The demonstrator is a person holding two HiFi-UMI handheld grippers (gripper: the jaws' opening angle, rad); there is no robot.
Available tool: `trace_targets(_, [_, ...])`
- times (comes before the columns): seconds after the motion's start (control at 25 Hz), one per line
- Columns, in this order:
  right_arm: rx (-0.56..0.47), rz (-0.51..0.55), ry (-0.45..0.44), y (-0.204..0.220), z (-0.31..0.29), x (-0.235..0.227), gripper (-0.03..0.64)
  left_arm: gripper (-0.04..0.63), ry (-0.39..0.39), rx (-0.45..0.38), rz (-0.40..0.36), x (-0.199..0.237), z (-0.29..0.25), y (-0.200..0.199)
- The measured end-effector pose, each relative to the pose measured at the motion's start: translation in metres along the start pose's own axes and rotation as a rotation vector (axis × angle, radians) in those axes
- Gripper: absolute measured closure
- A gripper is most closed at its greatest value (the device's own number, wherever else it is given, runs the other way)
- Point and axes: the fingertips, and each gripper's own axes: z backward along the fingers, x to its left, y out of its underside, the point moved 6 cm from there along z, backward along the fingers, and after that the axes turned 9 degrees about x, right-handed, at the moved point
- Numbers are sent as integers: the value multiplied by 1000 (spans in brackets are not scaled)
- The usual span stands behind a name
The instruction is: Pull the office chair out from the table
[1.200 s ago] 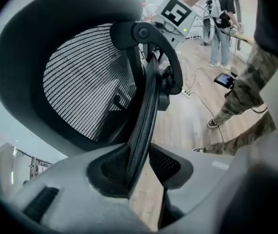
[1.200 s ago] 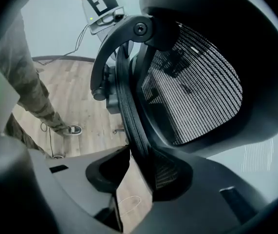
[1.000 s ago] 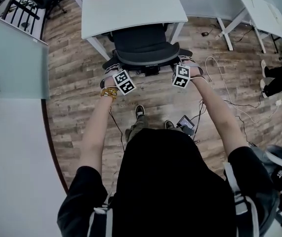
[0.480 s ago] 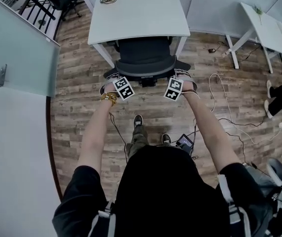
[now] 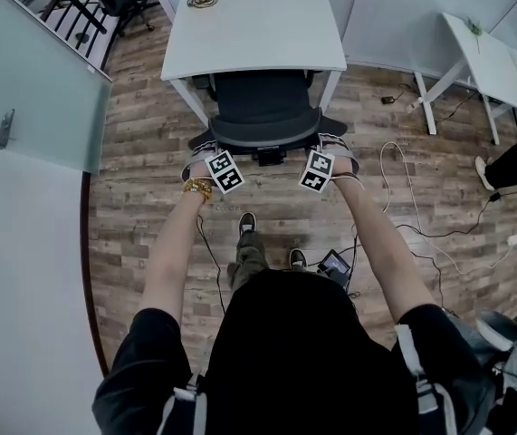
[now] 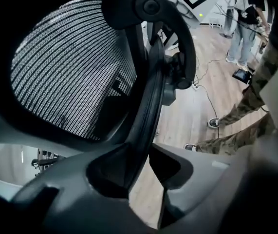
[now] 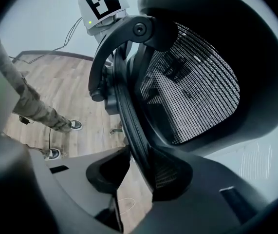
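Head view: Found the office chair with its seat tucked under the white table and its backrest towards the person. Noted the left gripper at the backrest's left edge and the right gripper at its right edge.

Left gripper view: Found the left gripper clamped on the backrest frame, held between the pads, with the mesh to the left.

Right gripper view: Found the right gripper gripping the frame likewise, with the mesh to the right. Recorded a slight opening of these jaws just beforehand, pads nonetheless pressed on the frame.
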Motion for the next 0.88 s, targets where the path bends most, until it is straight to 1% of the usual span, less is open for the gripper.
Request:
trace_targets(0.16, [3, 6, -11, 4, 1, 1, 503, 457, -22, -4, 24, -5, -1, -5])
trace_targets(0.36, [-6, 9, -19, -1, 7, 9, 505, 457, -5, 20, 26, -9, 3, 5])
trace_targets(0.44, [-11, 9, -12, 1, 9, 13, 505, 457, -4, 17, 23, -14, 4, 5])
trace_targets(0.6, [-24, 10, 6, 9, 14, 20, 500, 457, -28, -3, 20, -26, 11, 4])
trace_targets(0.72, [-41, 19, 15, 10, 18, 27, 500, 457, -30, 11, 22, -31, 13, 6])
trace_targets(0.88, [-49, 43, 27, 7, 27, 41, 502, 456, -8, 33, 36, -40, 17, 15])
